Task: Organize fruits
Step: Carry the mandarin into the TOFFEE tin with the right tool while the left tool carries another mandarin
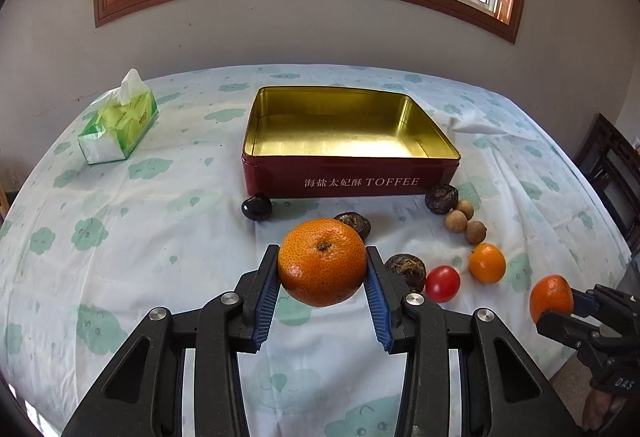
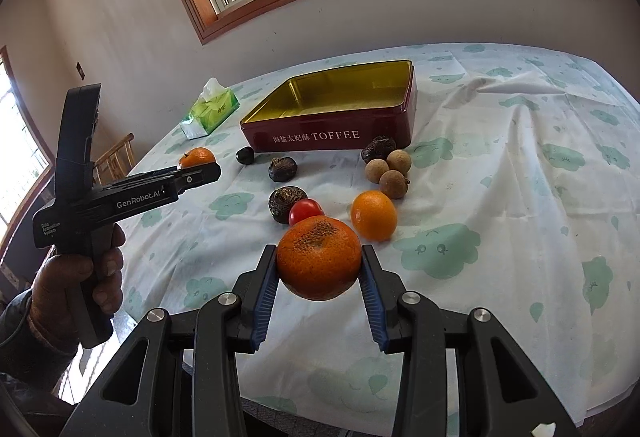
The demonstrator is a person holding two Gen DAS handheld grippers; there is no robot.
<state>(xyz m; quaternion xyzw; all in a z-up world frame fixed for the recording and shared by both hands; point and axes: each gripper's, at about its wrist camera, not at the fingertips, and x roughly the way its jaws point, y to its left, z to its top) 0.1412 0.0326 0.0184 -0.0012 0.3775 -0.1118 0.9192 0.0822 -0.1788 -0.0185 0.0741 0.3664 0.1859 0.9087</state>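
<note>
Each gripper, left and right, has its jaws clamped on a mandarin above the surface, while the toffee tin sits empty and other fruits await sorting.

Counts: three orange citrus, three tan longans, three dark water chestnuts, one cherry tomato, one dark glossy fruit, one tin, one tissue pack, two grippers.
</note>
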